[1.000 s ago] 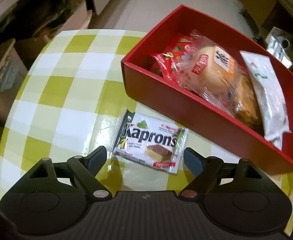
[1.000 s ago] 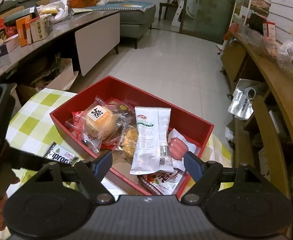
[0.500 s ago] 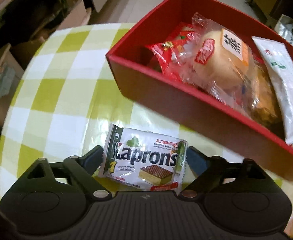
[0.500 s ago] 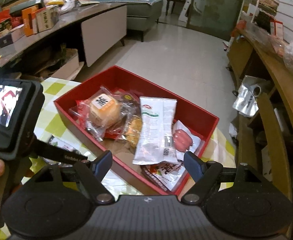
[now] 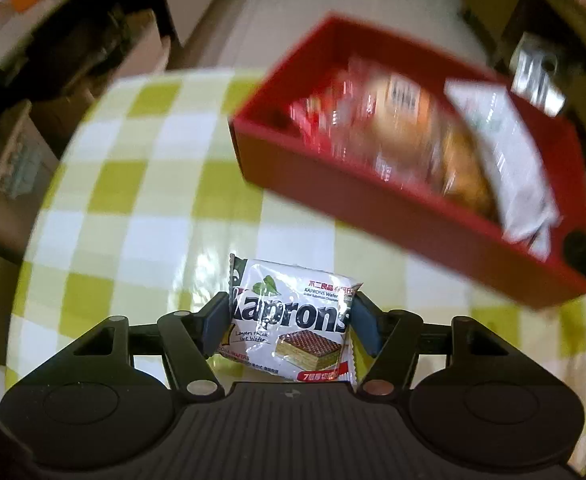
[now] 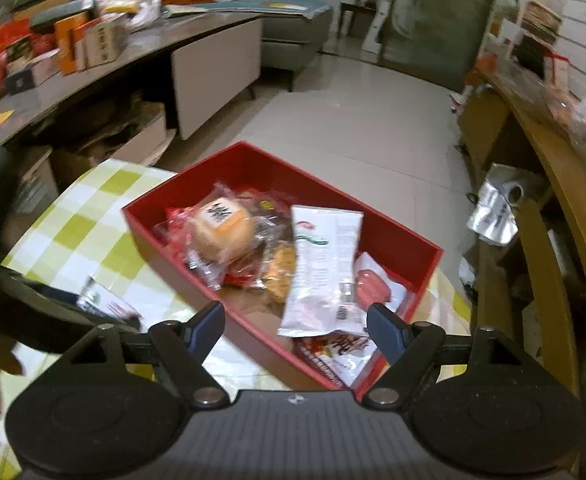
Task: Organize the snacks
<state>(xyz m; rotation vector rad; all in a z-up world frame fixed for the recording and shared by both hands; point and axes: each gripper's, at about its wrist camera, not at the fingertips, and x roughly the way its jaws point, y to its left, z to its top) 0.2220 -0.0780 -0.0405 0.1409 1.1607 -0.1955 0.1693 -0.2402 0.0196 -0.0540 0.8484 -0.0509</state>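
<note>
Since a second ago, left gripper [image 5: 291, 330] jaws have been closing and are now squeezing the wafer pack [image 5: 293, 320], lifting it off the table [image 5: 133, 200]. Being light, crinkly and slippery, it needs holding by its sides. Box [image 5: 433, 232] is waiting at 1 o'clock. Right gripper [image 6: 295, 330] jaws are staying apart.

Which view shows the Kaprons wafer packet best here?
The left wrist view: the Kaprons wafer packet faces the camera, label readable, pinched between the left gripper pads. The right wrist view shows only a blurred corner of it beside the red box.
</note>
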